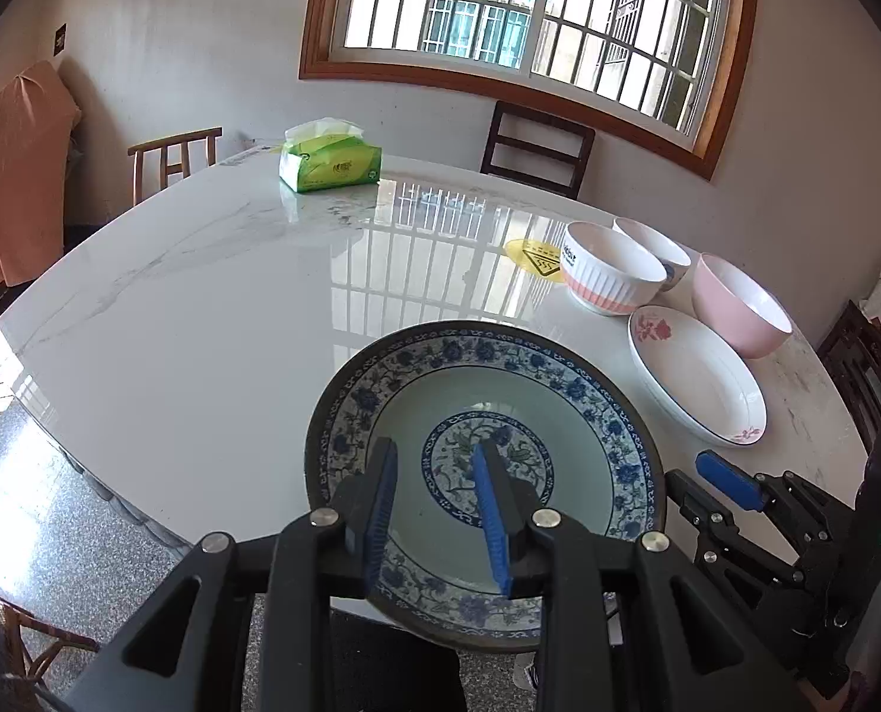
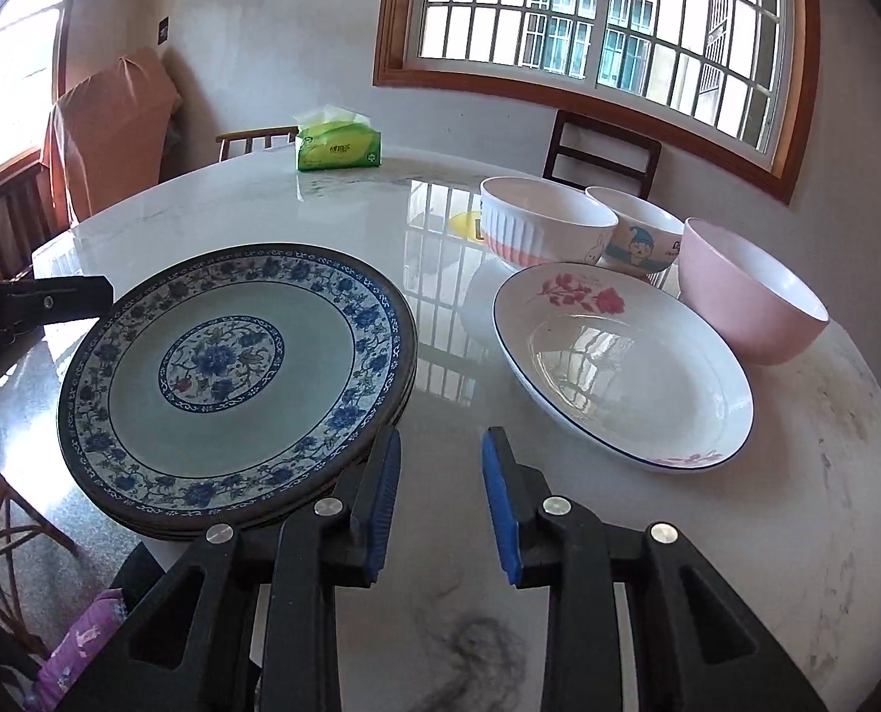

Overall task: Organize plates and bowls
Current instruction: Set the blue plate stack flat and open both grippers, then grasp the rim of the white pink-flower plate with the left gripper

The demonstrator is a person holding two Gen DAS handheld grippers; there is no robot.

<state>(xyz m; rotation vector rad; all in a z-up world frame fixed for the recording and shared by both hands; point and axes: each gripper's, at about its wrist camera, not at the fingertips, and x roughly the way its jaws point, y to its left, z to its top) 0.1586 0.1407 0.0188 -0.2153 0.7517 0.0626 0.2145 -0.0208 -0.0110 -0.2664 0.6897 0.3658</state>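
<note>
In the left wrist view the left gripper (image 1: pixel 434 510) clamps the near rim of the round blue-and-white patterned ceramic plate (image 1: pixel 487 415) at lower centre, which juts past the edge of the white marble surface (image 1: pixel 203 308); held by one rim only, it could tip or slip. In the right wrist view the right gripper (image 2: pixel 440 504) hangs empty, jaws slightly apart, between that plate, lower left, and the white rose-printed dish (image 2: pixel 624 368), right of centre, and could knock either.

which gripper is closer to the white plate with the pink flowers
Right. The right gripper sits just beside the white flowered plate's near rim, jaws empty. The left gripper is farther off, over the blue patterned plate.
</note>
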